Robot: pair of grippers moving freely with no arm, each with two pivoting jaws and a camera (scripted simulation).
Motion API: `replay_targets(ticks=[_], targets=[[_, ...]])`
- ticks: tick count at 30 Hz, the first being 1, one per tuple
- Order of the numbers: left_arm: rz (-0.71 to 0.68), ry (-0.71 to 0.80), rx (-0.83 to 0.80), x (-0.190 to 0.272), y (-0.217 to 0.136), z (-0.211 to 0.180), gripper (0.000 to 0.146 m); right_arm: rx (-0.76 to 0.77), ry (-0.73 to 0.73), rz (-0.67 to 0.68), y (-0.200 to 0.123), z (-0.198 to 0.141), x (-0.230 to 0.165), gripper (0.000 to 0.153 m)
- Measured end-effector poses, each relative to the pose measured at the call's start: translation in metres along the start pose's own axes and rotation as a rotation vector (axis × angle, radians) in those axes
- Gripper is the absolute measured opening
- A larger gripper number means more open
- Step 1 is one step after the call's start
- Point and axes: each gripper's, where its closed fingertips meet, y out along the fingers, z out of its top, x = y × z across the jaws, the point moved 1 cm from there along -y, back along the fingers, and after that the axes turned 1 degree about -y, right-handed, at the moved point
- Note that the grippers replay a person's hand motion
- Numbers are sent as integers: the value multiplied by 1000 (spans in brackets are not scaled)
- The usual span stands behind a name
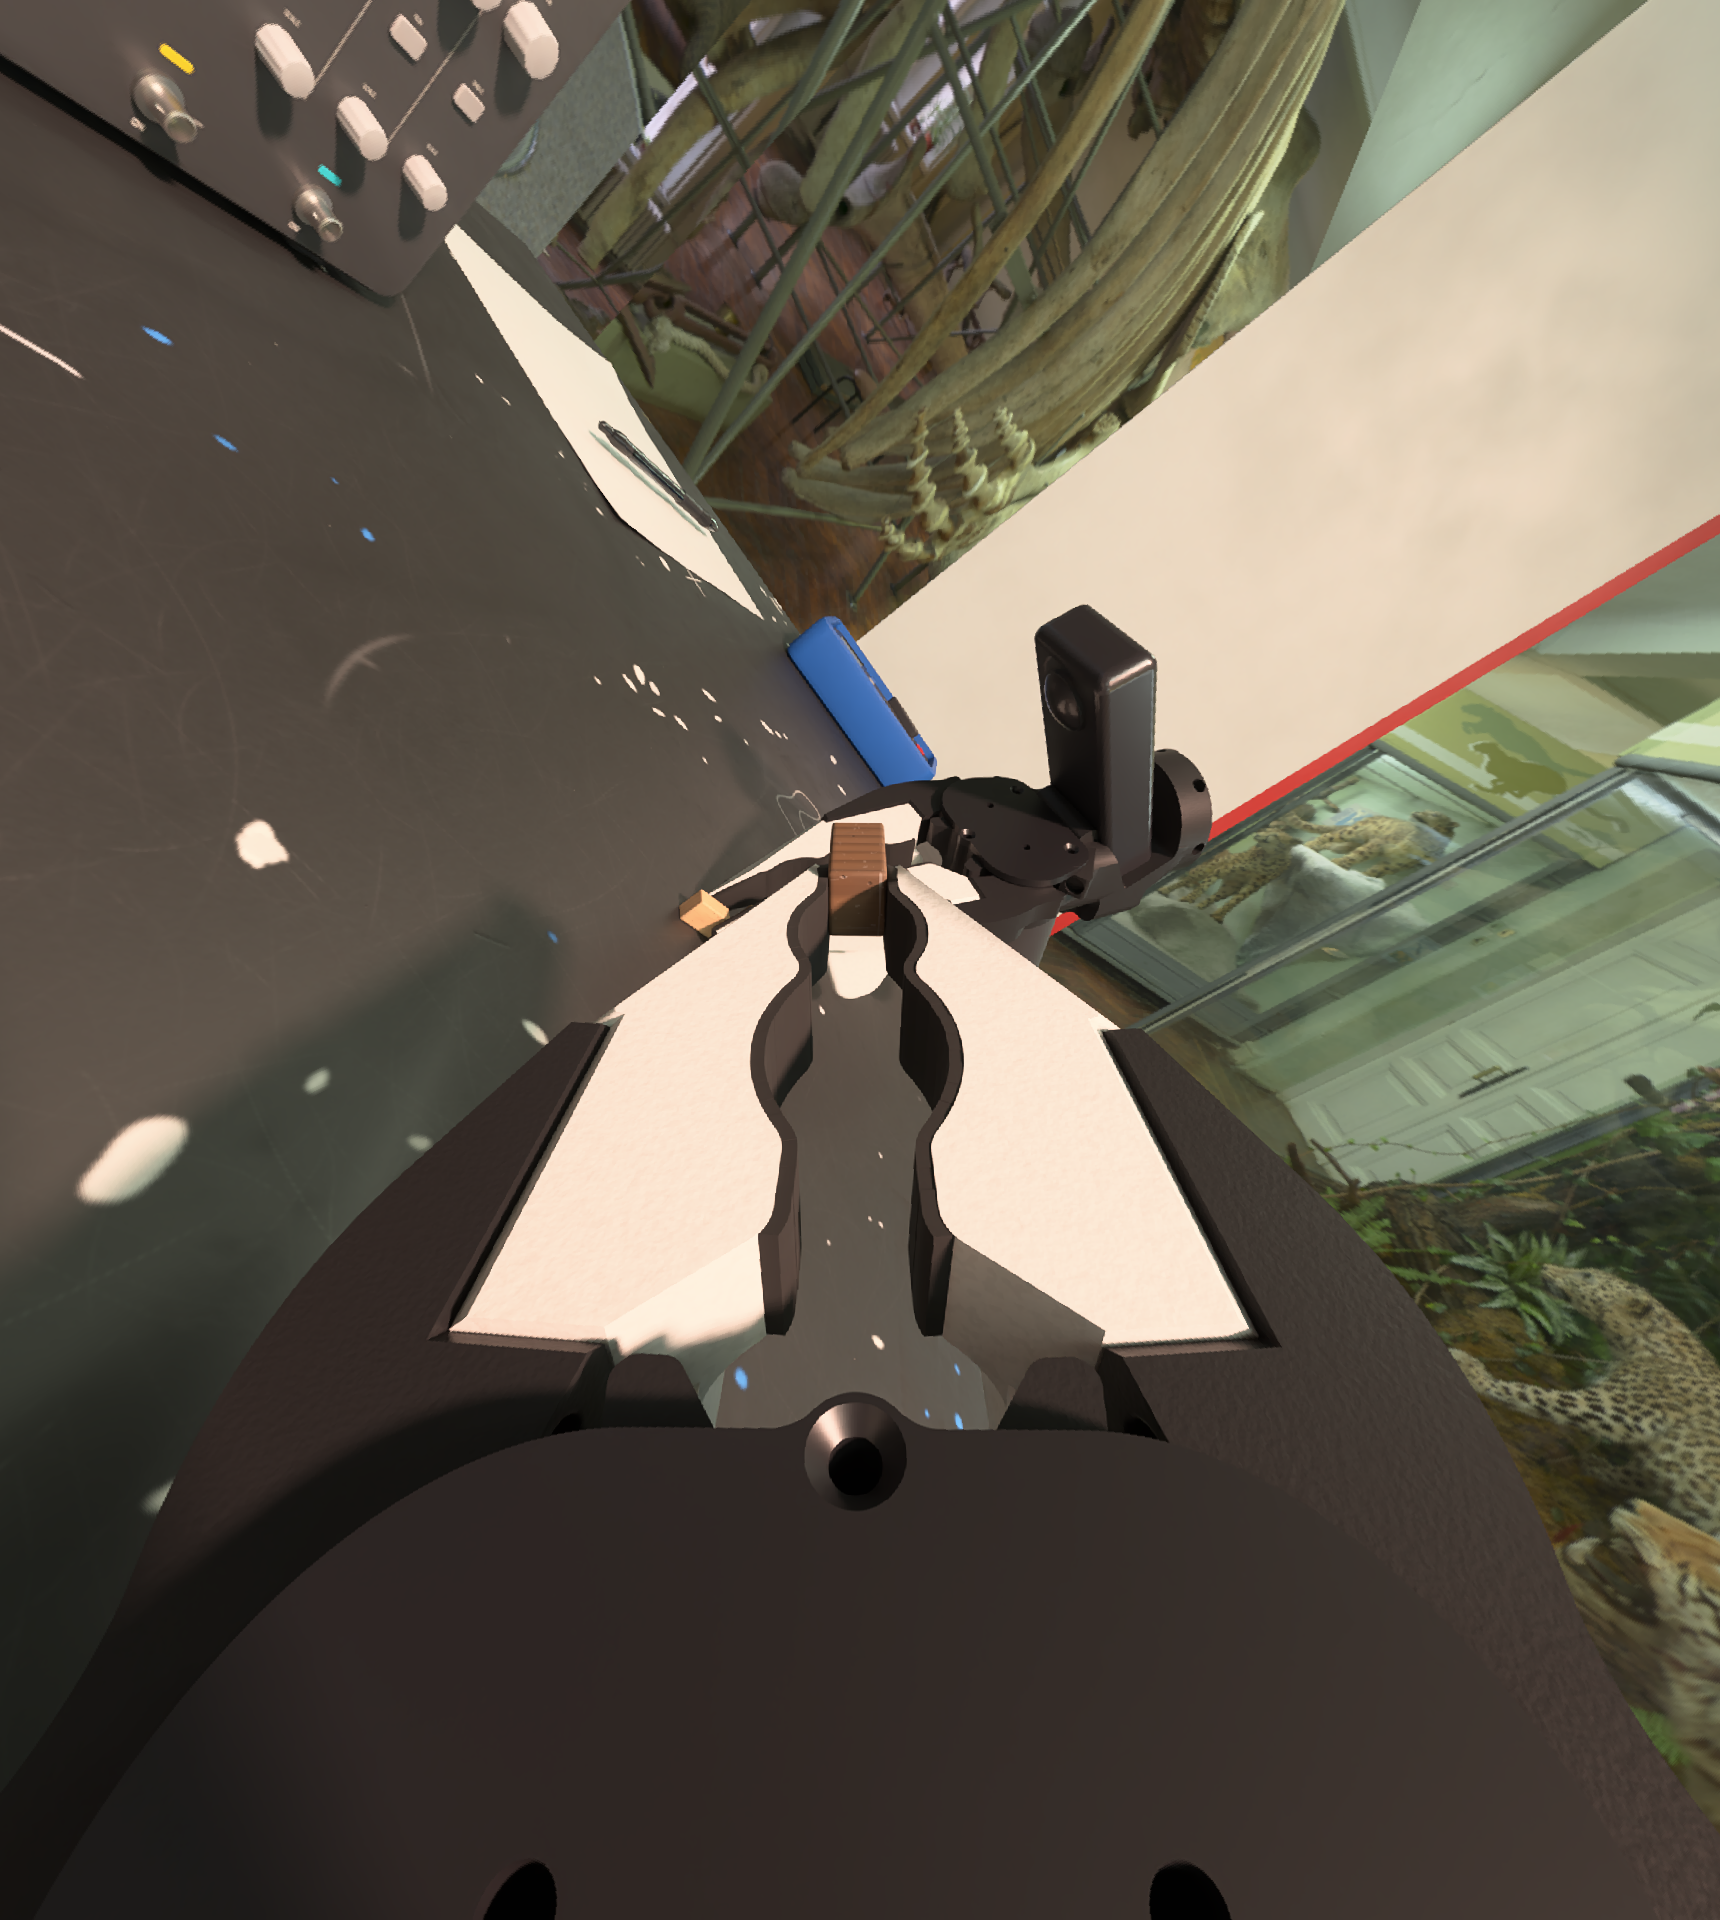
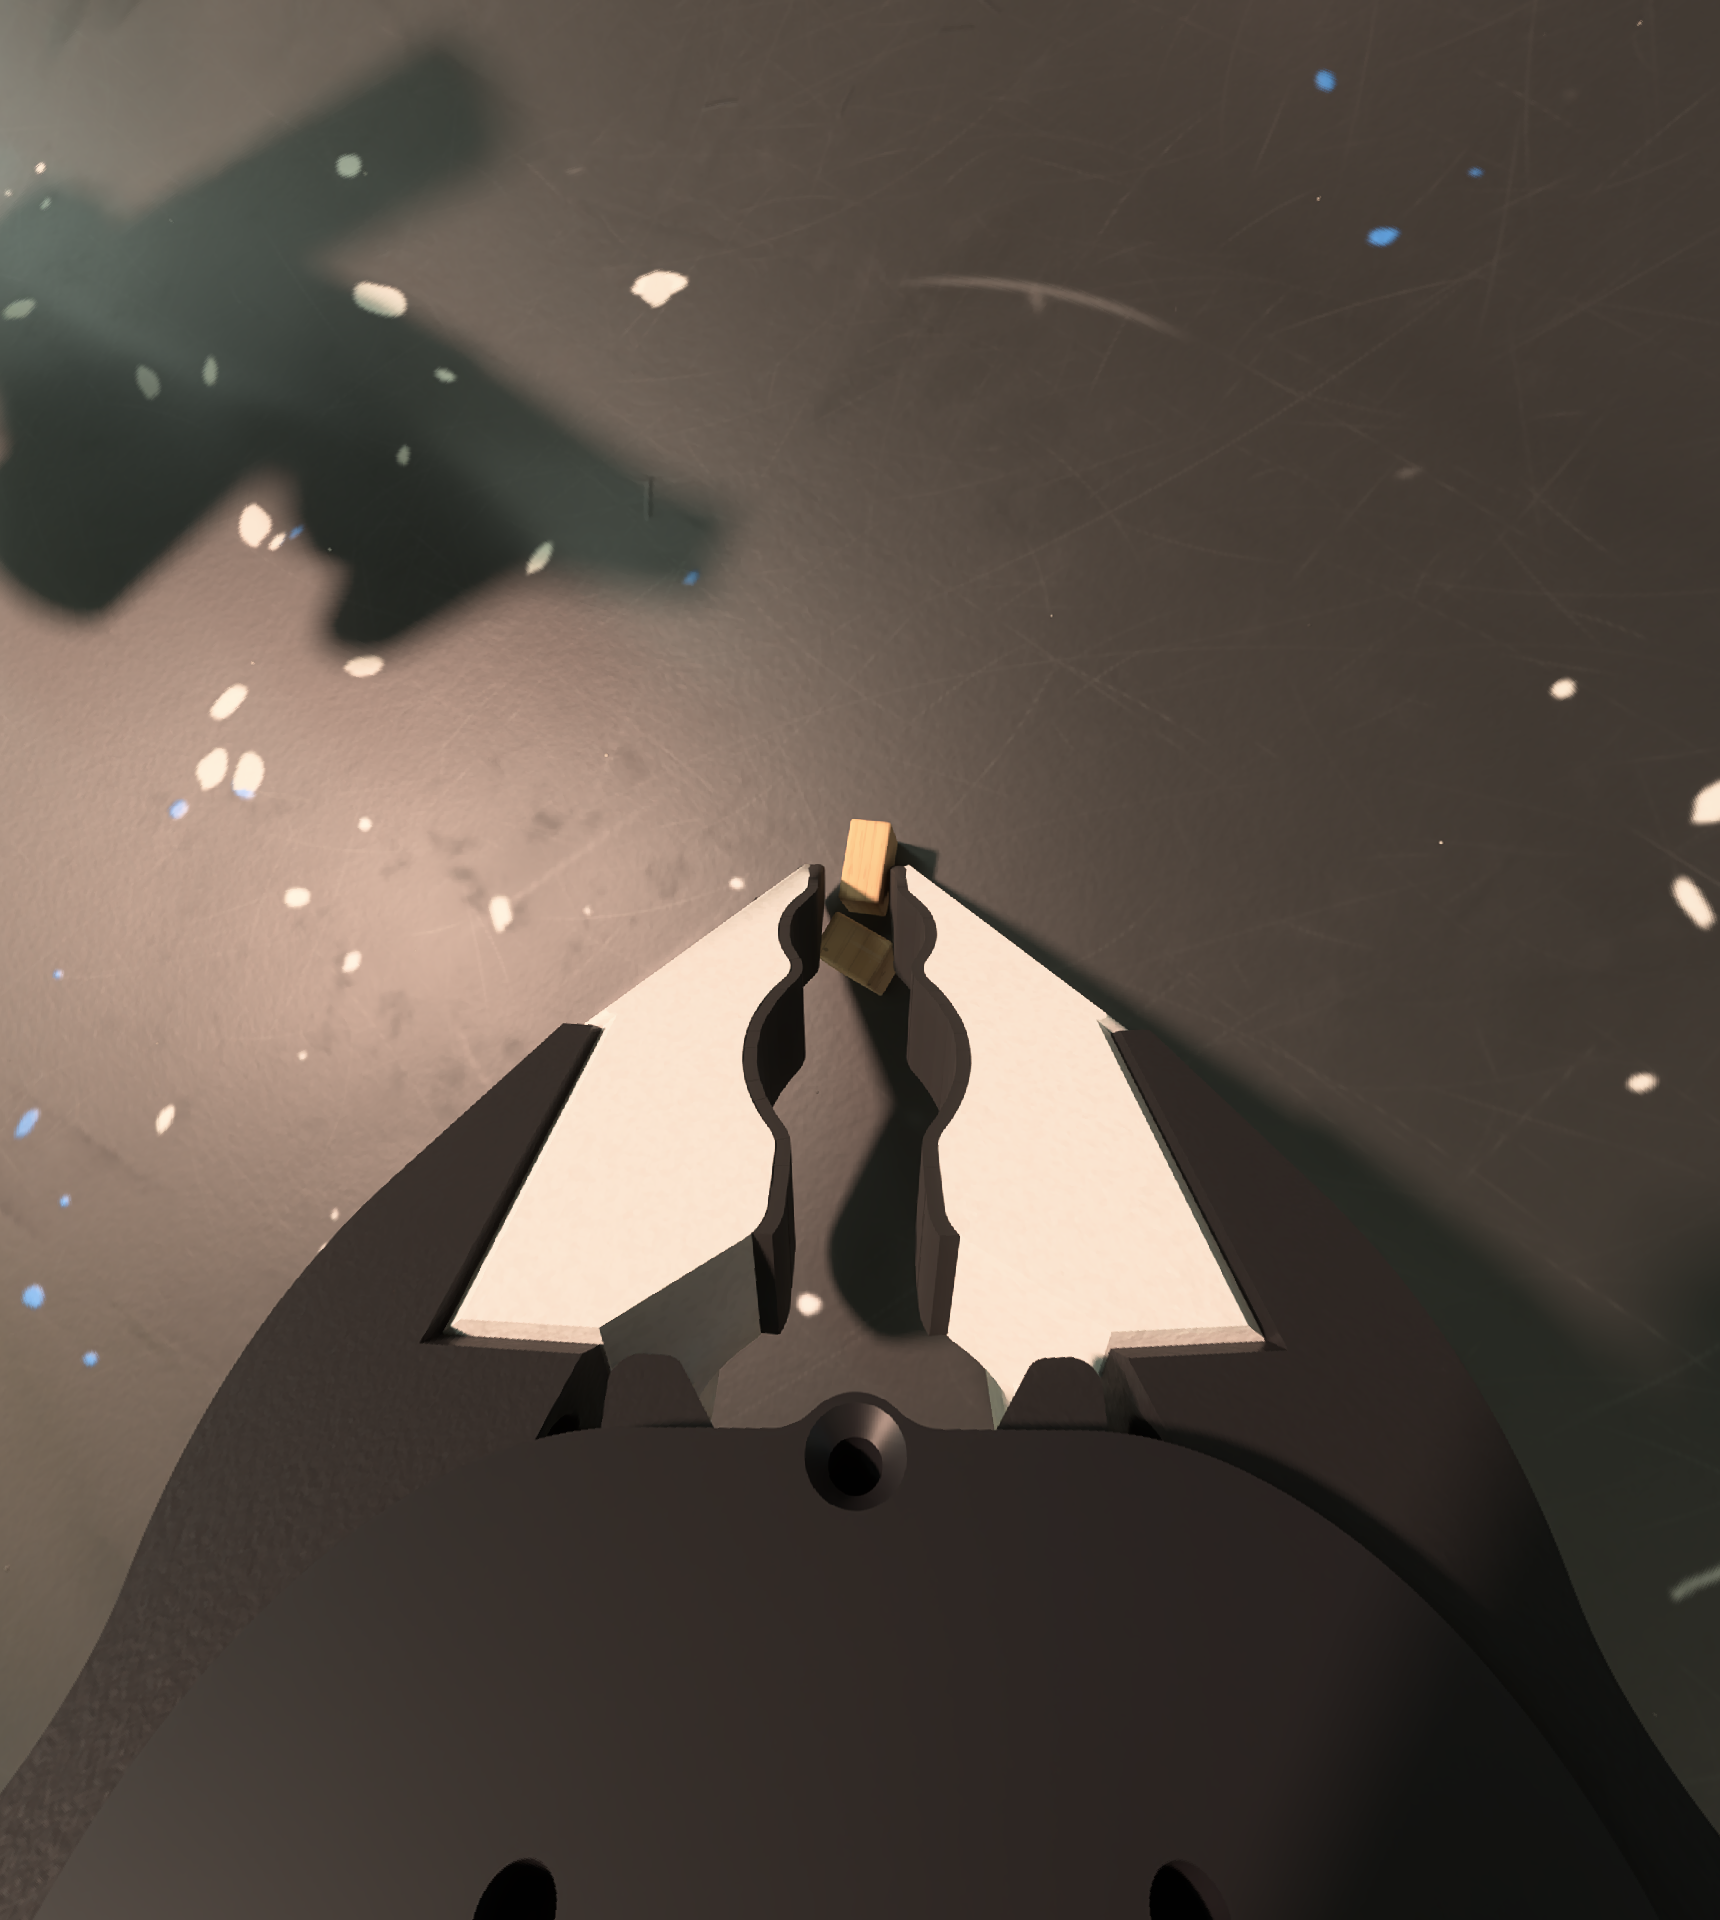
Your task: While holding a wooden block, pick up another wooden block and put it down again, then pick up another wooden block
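While the left gripper (image 1: 857, 883) is clenching its narrowed jaws on a brown wooden block (image 1: 856, 875) at the tips, the right gripper (image 2: 857, 891) is pinching a pale wooden block (image 2: 866, 858) between near-closed jaws; a third block (image 2: 856, 950) is lying on the dark tabletop (image 2: 1251, 520) below, just behind the tips.

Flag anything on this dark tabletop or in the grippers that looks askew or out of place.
In the right wrist view, the right gripper pinches a pale wooden block only at its fingertips, most of it jutting past them. A second pale wooden block sits skewed just behind, between the fingers. The left gripper grips its darker brown wooden block squarely.
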Motion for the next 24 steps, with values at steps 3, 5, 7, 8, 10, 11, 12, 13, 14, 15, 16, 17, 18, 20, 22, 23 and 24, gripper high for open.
replay_targets(ticks=[3, 5, 7, 8, 10, 11, 12, 13, 14, 15, 16, 17, 18, 20, 22, 23, 24], targets=[[2, -1, -1, 0, -2, -1, 9, -1, -8, -9, 0, 0, 0, 12], [2, -3, -2, 0, -3, -1, 9, 5, -8, -1, 0, 0, -1, 12], [3, -5, -2, -1, -4, -2, 9, 10, -2, 13, 0, 0, -2, 13], [2, -8, -2, -1, -4, -2, 9, 11, -3, 8, 0, 0, -1, 13], [1, -11, -1, -1, -4, -3, 9, 12, -21, -20, 0, 1, 0, 9], [1, -13, -1, -1, -4, -4, 9, 12, -26, -21, 0, 1, 0, 9], [0, -16, 1, -1, -4, -4, 9, 15, -27, -19, 0, 1, -1, 9], [-1, -21, 4, -2, -4, -4, 9, 19, -26, -17, 0, 2, -1, 8], [-2, -25, 8, -2, -4, -3, 9, 25, -21, -13, 0, 2, -1, 8], [-2, -29, 12, -2, -4, -3, 9, 32, -14, -7, 0, 2, 0, 8], [-1, -32, 15, -3, -3, -3, 9, 39, -7, -3, 0, 2, 0, 8], [-2, -35, 18, -3, -3, -2, 9, 52, 0, 3, -1, 3, 0, 8], [-4, -38, 21, -3, -2, -2, 9, 74, 13, 15, -2, 6, -1, 8], [-11, -40, 23, -2, 0, -1, 9, 141, 57, 57, -7, 16, -4, 8], [-18, -38, 22, -1, 5, 0, 9, 210, 92, 96, -13, 28, -6, 8], [-27, -40, 24, 0, 8, 1, 9, 242, 109, 119, -16, 34, -8, 8], [-35, -43, 25, 1, 10, 1, 9, 267, 124, 139, -18, 39, -10, 8]])
